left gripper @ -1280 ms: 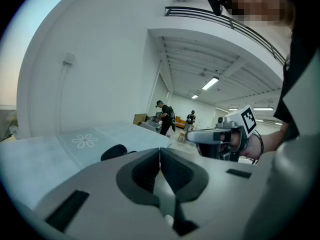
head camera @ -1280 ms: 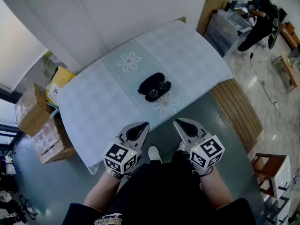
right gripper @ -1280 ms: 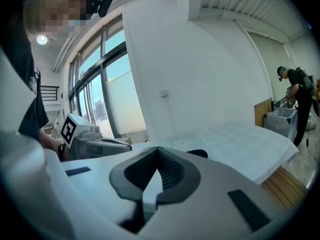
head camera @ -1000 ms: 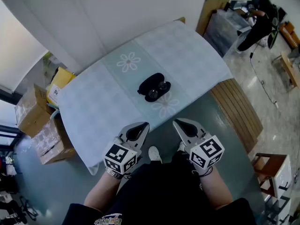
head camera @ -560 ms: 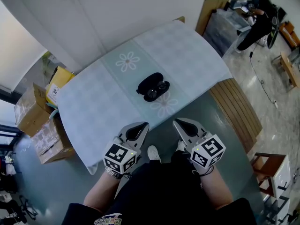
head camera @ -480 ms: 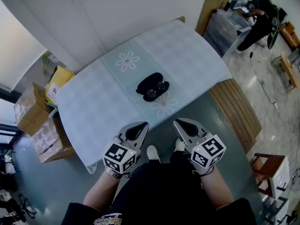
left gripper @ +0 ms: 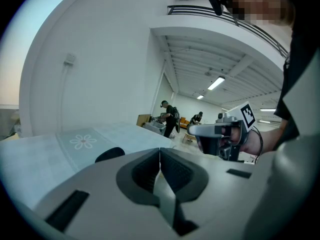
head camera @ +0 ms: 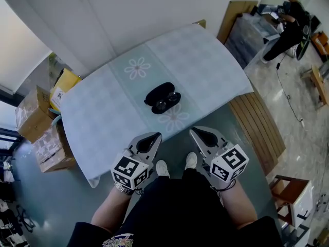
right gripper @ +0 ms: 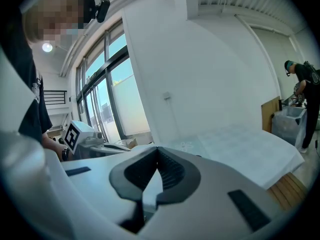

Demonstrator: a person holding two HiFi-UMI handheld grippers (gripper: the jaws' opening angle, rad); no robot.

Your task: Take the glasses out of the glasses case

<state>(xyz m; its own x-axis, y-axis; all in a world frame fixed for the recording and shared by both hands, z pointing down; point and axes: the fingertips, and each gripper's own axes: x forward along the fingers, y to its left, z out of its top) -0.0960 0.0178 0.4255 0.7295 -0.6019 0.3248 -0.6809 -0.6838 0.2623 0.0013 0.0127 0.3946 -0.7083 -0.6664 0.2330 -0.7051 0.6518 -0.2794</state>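
A black glasses case (head camera: 160, 97) lies open near the middle of the table (head camera: 103, 112), which is covered with a pale checked cloth, and dark glasses show in the case's nearer half. Both grippers hang below the table's near edge, well short of the case. My left gripper (head camera: 152, 137) is shut with nothing in it; my right gripper (head camera: 197, 134) is also shut and empty. In the left gripper view the case (left gripper: 110, 154) peeks over the jaws as a dark hump, and the right gripper (left gripper: 220, 131) shows beside it.
Cardboard boxes (head camera: 38, 125) are stacked on the floor left of the table. A wooden bench (head camera: 259, 122) stands at its right side. A person (head camera: 288, 24) works far off at the back right. My shoes (head camera: 177, 164) stand on the green floor before the table.
The head view has shifted a little: table and case now sit slightly further left and higher. My feet have stepped forward. Both grippers stay shut in about the same place.
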